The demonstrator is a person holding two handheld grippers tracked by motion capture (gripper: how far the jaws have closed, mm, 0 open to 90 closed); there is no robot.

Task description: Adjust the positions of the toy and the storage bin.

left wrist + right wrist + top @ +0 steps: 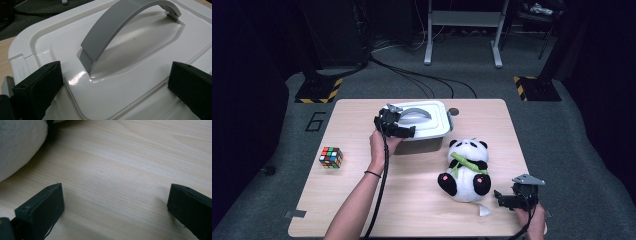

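A white lidded box (427, 126) with a curved grey handle (414, 112) stands at the back middle of the table. My left gripper (398, 128) hovers open over the box's near left corner; in the left gripper view the grey handle (120, 27) arches just ahead of the spread jaws above the white lid (130, 75). A plush panda (466, 169) lies on its back at the right of centre. My right gripper (508, 199) rests open near the front right edge, just right of the panda, whose white fur (17, 145) is at the upper left of the right gripper view.
A Rubik's cube (331, 157) sits at the table's left side. A small white tag (483, 211) lies by the panda's foot. Bare wood (120, 170) lies between my right jaws. Beyond the table are cables and a desk frame (464, 30).
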